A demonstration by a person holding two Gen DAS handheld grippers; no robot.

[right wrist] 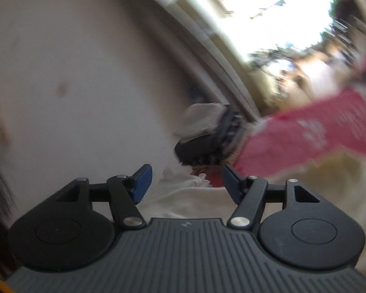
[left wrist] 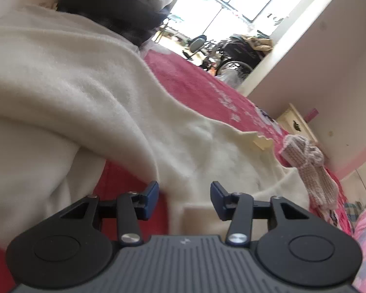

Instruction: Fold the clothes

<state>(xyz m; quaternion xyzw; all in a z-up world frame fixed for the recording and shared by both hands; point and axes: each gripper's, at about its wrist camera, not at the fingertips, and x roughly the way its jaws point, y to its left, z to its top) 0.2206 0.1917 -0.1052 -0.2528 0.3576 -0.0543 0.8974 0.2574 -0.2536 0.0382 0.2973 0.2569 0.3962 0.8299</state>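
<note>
The right wrist view is smeared by motion: the dark and grey pile of folded clothes (right wrist: 207, 134) and red patterned bedspread (right wrist: 305, 134) lack detail. The cream fleece garment (left wrist: 73, 92) runs off the left wrist view's left edge

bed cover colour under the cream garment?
Red-pink bed cover with faint white print, under the cream garment. Clearest in the left wrist view.
</note>
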